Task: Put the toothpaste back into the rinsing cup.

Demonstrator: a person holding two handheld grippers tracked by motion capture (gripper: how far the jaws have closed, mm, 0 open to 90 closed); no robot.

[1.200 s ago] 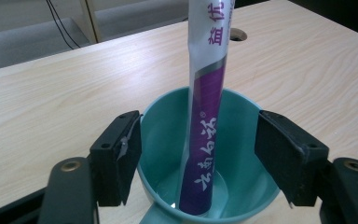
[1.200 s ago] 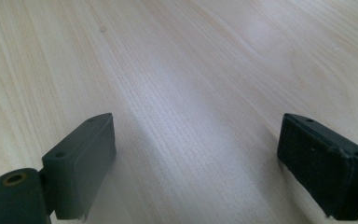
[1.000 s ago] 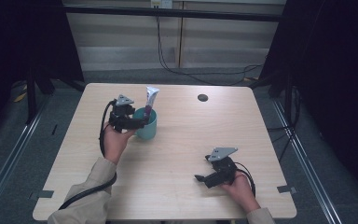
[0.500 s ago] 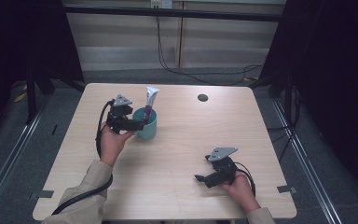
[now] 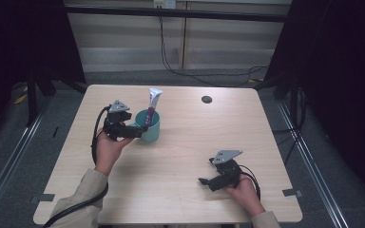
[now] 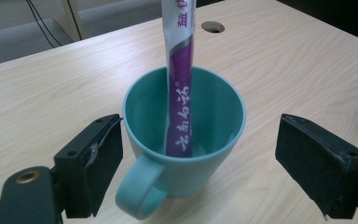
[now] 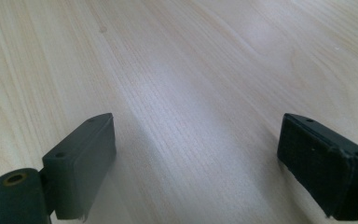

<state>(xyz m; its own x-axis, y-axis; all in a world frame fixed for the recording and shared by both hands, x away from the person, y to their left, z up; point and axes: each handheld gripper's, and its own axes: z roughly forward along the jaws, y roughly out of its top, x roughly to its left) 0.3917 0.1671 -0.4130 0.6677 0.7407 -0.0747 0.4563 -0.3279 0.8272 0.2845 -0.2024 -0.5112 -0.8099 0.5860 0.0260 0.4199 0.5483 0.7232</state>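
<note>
Pale wood-grain table (image 5: pixel 171 190), largest thing in the high view, square-cornered, with a small dark round hole (image 5: pixel 206 99) near the far edge. Dark floor and black curtains around it, cables trailing on the ground beyond.

Next in size, two sleeved forearms coming up from the near edge. Left gripper (image 5: pixel 140 130) held out toward the far left part of the table, jaws level with the teal mug (image 5: pixel 147 126) and flanking it. Seen along the left gripper view: left gripper (image 6: pixel 200 163) spread wide, having just been opening, the mug (image 6: pixel 184 140) sitting between the two black pads with clear gaps on both sides, touching neither. Handle turned toward the camera, close to the left-hand pad. Nothing gripped.

Right gripper (image 5: pixel 206 180) resting low near the front right corner, well apart from the mug, jaws pointing left across bare wood. In the right gripper view, right gripper (image 7: pixel 196 163) standing wide open over plain tabletop, holding nothing.

Smallest: purple-and-white toothpaste tube (image 6: pixel 179 93) standing upright inside the mug, leaning against the far wall, top end rising well above the rim; same tube (image 5: pixel 154 102) sticking up white-tipped in the high view.
</note>
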